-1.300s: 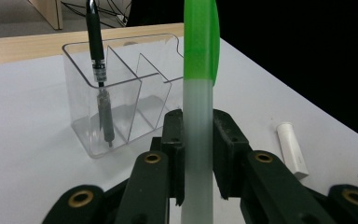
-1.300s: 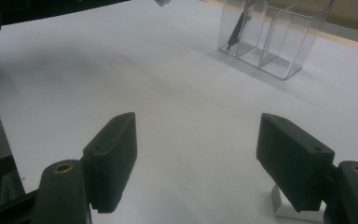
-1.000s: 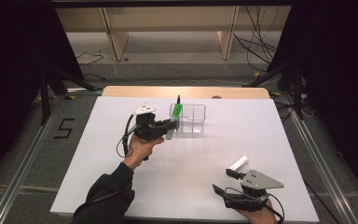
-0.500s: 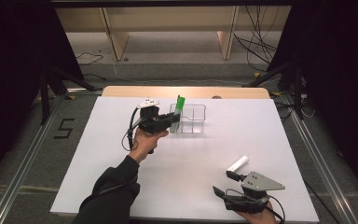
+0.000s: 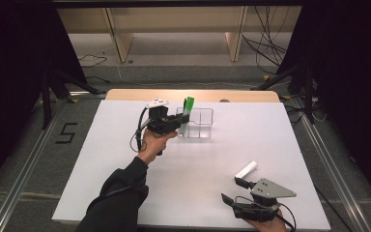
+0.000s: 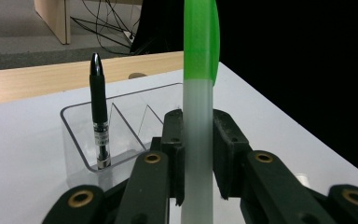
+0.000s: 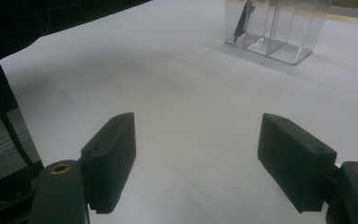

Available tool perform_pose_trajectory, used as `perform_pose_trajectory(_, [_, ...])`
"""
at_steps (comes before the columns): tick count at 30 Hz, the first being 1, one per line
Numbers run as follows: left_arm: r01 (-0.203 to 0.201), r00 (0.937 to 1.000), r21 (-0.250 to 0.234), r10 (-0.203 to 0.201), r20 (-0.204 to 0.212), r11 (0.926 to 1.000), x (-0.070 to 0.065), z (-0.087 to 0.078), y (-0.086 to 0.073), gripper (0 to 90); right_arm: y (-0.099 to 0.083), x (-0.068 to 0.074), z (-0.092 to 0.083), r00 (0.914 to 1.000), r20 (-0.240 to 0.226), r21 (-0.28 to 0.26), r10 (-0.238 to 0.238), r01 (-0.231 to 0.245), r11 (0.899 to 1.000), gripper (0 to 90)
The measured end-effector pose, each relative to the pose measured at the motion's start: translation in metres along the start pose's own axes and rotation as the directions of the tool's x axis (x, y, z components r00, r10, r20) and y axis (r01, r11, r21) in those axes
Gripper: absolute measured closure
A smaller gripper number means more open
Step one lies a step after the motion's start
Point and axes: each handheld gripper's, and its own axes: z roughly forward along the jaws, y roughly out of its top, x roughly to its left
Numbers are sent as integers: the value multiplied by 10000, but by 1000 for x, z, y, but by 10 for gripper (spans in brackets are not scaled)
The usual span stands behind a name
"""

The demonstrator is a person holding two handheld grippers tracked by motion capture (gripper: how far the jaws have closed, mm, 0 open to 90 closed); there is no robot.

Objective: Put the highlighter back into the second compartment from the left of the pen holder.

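Three views, high one first. Left gripper (image 5: 176, 122) clamped on green-capped frosted plastic marker (image 5: 187, 108), held upright, now just over the near-left corner of the clear plastic three-compartment organizer (image 5: 204, 124); a second ago sat further left, marker short of the box. Means carry nearly done, drop into a compartment likely next. Right gripper (image 5: 235, 189) parked at the table's near right edge, jaws spread, nothing held, unmoved. White cylindrical marker (image 5: 246, 169) lying on the white table (image 5: 270, 130) just beyond it, probably next in line.

Left gripper view: both jaws pressed on the frosted barrel of the marker (image 6: 196, 140), green cap up. Black pen (image 6: 99, 109) standing in the organizer's (image 6: 70, 140) left compartment, others free.

Right gripper view: jaws wide apart over bare table (image 7: 177, 84), organizer (image 7: 279, 28) far ahead.
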Motion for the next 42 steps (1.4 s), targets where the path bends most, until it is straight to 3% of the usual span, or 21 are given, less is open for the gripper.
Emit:
perform_pose_trajectory(11, [-102, 9999, -156, 101, -12, 9998, -3, 12, 11, 765, -1, 1, 0, 9999, -101, 10, 7, -7, 10000, 288])
perform_pose_trajectory(22, [-56, 9995, -416, 43, -305, 9991, -1, 27, 29, 765, -1, 2, -1, 10000, -96, 25, 14, -13, 10000, 288])
perform_pose_trajectory(26, [116, 9990, -536, -139, -432, 9985, 1, 34, 32, 765, -1, 3, 0, 9999, -129, 31, 23, -22, 10000, 288])
perform_pose_trajectory(42, [161, 9958, -522, -208, -896, 9985, 12, 55, 35, 764, -2, 3, 0, 9998, -206, 40, 33, -32, 10000, 284])
